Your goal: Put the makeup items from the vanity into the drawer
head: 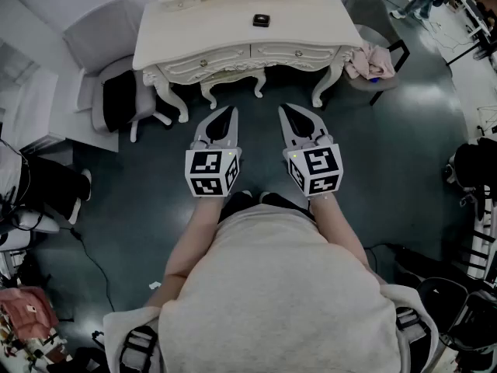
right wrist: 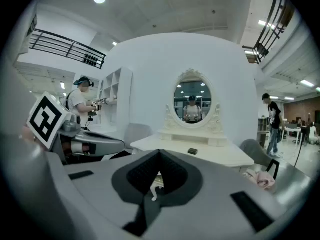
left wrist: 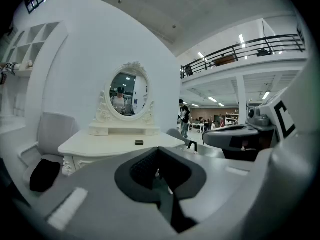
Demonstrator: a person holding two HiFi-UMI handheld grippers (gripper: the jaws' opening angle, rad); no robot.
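both tools were pressed together with nothing in them. the left tool point(head: 231, 115) and right tool point(head: 286, 112) hung side by side out in front of the vanity worktop point(head: 194, 33), tips aimed at it and well short of its front edge, with only bare floor between.

next out were the drawers point(head: 291, 54) in the worktop's front. they looked shut, so i'd guess one had to be pulled before anything went in.

the only makeup item i could spot was a small dark compact point(head: 261, 20), lying flat on the worktop around the middle, a bit back from the front edge. it sat straight ahead, pretty much on the line between the two tools, maybe a hair closer to the right one. it looked squarish, so no real long axis to line up with.

behind it, at the worktop's back, stood the oval mirror point(right wrist: 192, 100).

nothing blocked the way in. a grey chair point(head: 109, 61) sat off the worktop's left end, and another chair with a pink cloth point(head: 366, 61) was at its right end, both clear of the approach.
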